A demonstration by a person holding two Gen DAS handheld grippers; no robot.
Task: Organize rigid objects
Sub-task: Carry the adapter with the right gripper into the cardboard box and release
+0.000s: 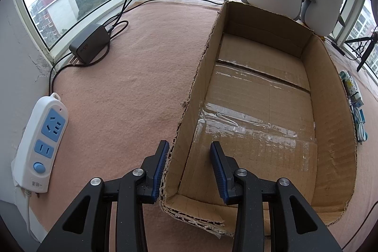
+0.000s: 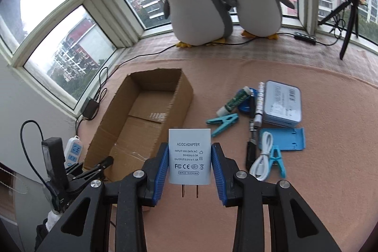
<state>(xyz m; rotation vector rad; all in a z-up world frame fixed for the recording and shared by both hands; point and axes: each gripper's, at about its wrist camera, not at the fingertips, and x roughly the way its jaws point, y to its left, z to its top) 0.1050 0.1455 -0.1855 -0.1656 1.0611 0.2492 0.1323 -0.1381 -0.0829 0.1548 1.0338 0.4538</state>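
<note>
The right gripper (image 2: 189,157) is closed on a white AC/DC adapter (image 2: 189,155), blue pads pressed to both its sides, prongs pointing back toward the camera. It's held above the pink cloth (image 2: 307,193), near the front right corner of the cardboard box (image 2: 111,134), not yet over the opening.

The left gripper (image 1: 190,162) is open w/ jaws well apart, straddling the box's (image 1: 259,98) left wall near the front corner; one pad looks to touch the wall's outer face, nothing clamped.

Step in hand, by judgement: drop the adapter in the box. To do it well: carry it left & fwd until it's fully past the ragged rim, lower it near the floor, then open, so it doesn't bounce off the wall. Left side could pinch the wall to steady the light box.

Right view alone shows the waiting pile right of the box: clothespin (image 2: 223,123), tin (image 2: 282,104), white cable (image 2: 262,160), blue stand (image 2: 283,139). Left view alone shows the box floor up close: bare, taped seam, nothing in it, plus the black charger (image 1: 91,44) & power strip (image 1: 41,143) on the box's other side.
</note>
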